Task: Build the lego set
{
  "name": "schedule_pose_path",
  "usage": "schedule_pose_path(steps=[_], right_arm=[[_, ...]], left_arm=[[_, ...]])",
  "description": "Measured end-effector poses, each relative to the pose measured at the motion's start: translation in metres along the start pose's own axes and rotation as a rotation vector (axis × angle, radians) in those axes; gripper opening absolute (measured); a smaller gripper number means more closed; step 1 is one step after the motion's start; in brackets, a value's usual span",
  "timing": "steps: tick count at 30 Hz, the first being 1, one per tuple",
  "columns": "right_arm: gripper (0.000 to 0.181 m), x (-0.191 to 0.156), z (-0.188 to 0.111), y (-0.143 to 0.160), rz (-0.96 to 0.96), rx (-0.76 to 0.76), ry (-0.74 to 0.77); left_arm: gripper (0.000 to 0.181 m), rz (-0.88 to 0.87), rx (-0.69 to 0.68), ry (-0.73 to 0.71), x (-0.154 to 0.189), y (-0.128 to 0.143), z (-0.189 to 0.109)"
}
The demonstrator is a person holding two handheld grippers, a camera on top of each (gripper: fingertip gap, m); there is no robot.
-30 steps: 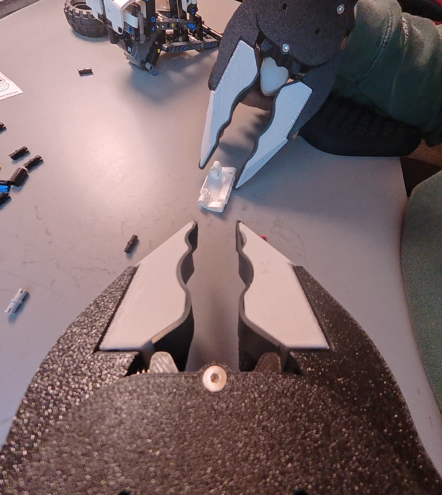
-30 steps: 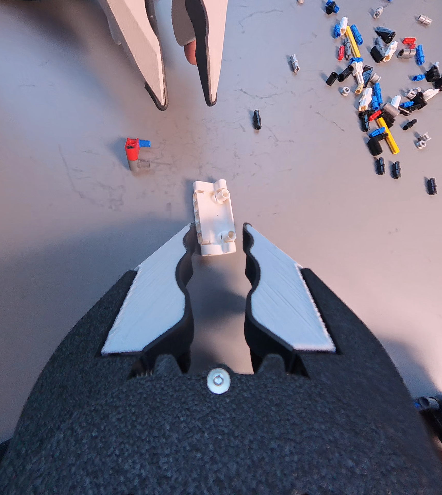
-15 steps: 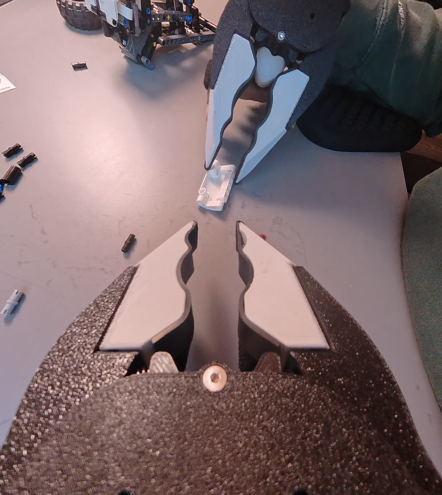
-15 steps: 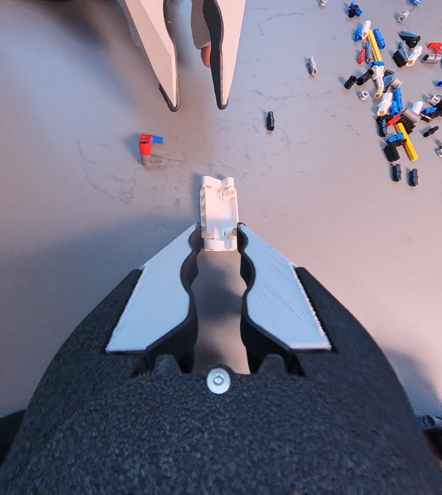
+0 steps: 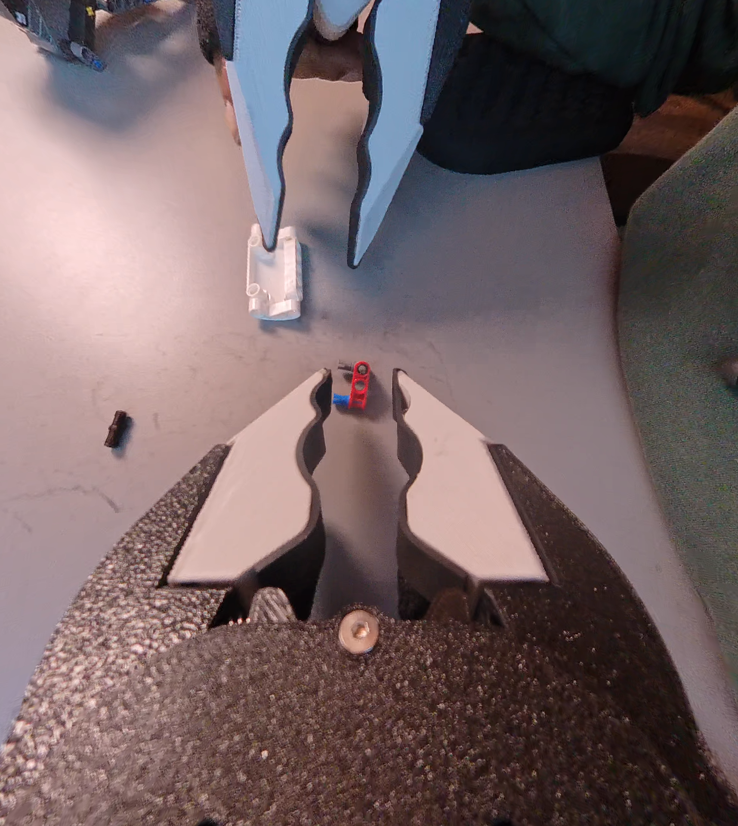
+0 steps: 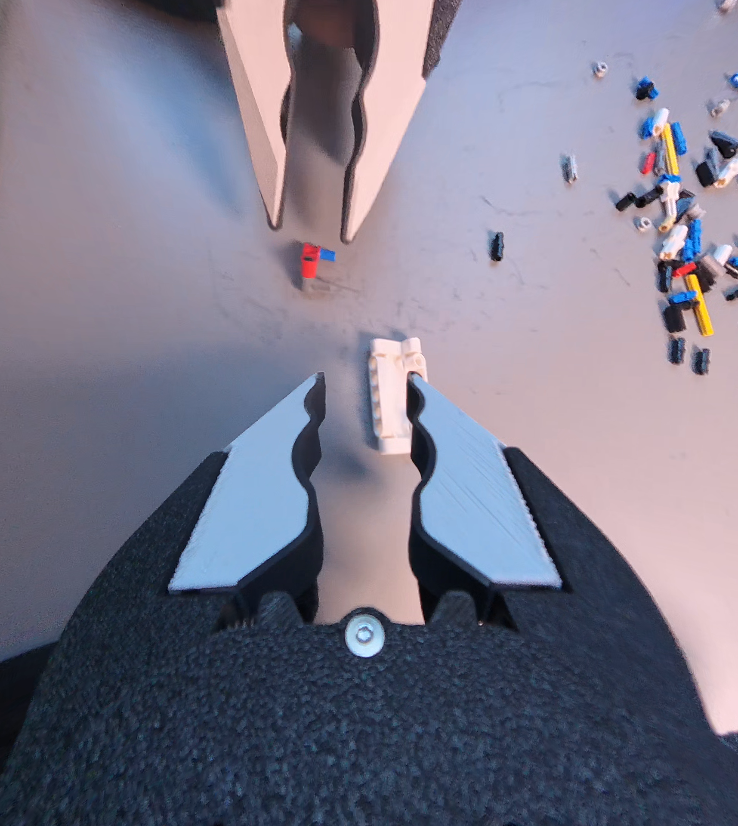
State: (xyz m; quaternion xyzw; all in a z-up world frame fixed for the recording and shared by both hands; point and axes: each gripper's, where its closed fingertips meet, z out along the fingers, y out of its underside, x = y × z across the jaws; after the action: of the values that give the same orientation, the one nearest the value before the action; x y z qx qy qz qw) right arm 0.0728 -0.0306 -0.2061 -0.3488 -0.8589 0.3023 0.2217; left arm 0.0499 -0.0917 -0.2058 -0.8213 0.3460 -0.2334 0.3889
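Left wrist view, taken from left to right with the white block (image 5: 274, 279) as your landmark: a small black pin (image 5: 117, 428) lies on the grey bench (image 5: 90, 290) well to the left of the block and nearer to you. The block itself lies flat, and one tip of your right tongs (image 5: 311, 254) rests over its far end while the other tip stands clear to its right, so those tongs are spread and grip nothing. Nearer than the block and a little right, a red piece (image 5: 360, 385) with a blue peg sits on the bench just between the tips of your left tongs (image 5: 360, 373), which are also spread and empty. In the right wrist view the loose pile of parts (image 6: 693, 232) lies well to the right of the block.

You seem to be at the pick-up stage, each pair of tongs lining up on its own piece. Next, shift the right tongs sideways so the block sits squarely between both tips, then close; ease the left tongs forward around the red piece before squeezing.
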Motion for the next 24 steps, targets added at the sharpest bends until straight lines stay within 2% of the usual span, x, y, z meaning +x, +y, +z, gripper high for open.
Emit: schedule_pose_path(steps=[3,6,10,17,24], right_arm=[[0.03,-0.011,0.009,-0.007,-0.016,0.007,-0.023],[0.026,-0.021,0.017,-0.016,-0.024,0.032,-0.053],[0.026,-0.02,0.024,-0.026,-0.045,0.065,-0.021],[0.024,0.008,0.01,-0.06,-0.124,0.224,0.218],[0.008,0.018,-0.008,-0.079,-0.193,0.323,0.345]], left_arm=[[0.022,0.04,-0.058,-0.029,-0.001,0.005,0.008],[0.007,0.071,-0.078,-0.047,-0.001,0.008,0.01],[0.007,-0.023,-0.059,-0.073,-0.011,0.006,0.006],[0.007,-0.382,0.227,0.058,-0.023,-0.035,-0.02],[0.007,-0.59,0.437,0.247,-0.02,-0.062,-0.039]])
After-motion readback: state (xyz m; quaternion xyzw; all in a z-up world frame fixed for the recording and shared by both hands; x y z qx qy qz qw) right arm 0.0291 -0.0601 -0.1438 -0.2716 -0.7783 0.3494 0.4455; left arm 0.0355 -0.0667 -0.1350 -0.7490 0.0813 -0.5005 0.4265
